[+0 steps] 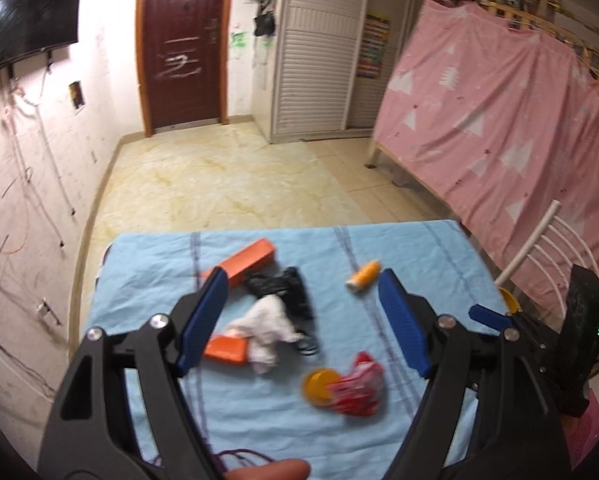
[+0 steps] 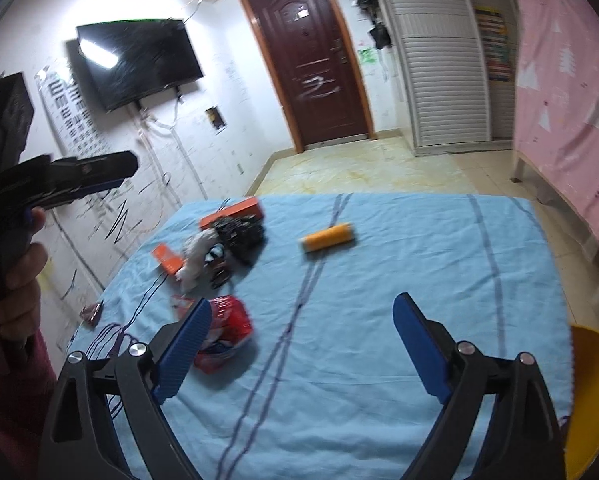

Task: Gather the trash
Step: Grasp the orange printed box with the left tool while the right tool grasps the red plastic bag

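Observation:
Trash lies on a blue cloth-covered table (image 1: 419, 248) (image 2: 419, 264): a long orange box (image 1: 249, 260) (image 2: 235, 213), a black crumpled bag (image 1: 287, 288) (image 2: 241, 236), a white crumpled tissue (image 1: 265, 326) (image 2: 197, 254), a small orange box (image 1: 225, 350) (image 2: 166, 258), a red wrapper (image 1: 359, 390) (image 2: 229, 326), a yellow lid (image 1: 319, 386) and an orange tube (image 1: 364, 274) (image 2: 327, 237). My left gripper (image 1: 301, 296) is open and empty above the pile. My right gripper (image 2: 303, 328) is open and empty, its left finger beside the red wrapper.
A yellow bin's rim (image 2: 591, 400) (image 1: 509, 300) stands at the table's right edge. A white chair (image 1: 539, 248) and a pink-draped bed (image 1: 499, 112) are to the right. A door (image 1: 183, 44) and tiled floor lie beyond. A purple cord (image 2: 111, 336) lies on the cloth.

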Demonstrator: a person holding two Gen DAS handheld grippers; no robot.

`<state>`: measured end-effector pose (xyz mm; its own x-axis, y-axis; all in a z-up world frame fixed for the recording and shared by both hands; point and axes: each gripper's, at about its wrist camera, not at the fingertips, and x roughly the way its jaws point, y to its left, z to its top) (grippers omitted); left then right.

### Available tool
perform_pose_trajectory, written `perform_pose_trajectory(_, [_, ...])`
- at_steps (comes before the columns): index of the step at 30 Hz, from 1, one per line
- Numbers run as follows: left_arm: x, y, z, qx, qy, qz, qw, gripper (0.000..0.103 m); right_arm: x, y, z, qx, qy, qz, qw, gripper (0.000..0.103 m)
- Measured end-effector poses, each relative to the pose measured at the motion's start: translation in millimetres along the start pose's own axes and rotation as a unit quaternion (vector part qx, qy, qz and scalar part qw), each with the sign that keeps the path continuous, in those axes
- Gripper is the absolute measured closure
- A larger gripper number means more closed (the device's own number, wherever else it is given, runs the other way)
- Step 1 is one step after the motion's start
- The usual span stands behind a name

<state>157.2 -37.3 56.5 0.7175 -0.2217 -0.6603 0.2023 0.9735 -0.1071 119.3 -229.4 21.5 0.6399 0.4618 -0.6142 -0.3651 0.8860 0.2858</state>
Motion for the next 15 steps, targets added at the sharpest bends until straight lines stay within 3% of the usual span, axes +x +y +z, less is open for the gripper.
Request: perform_pose_trajectory(15, [29,66,-24,-0.042,0.043,0.035,0.9976,0.029,51,55,-8,-0.059,0.067,0.037,0.995,0.016])
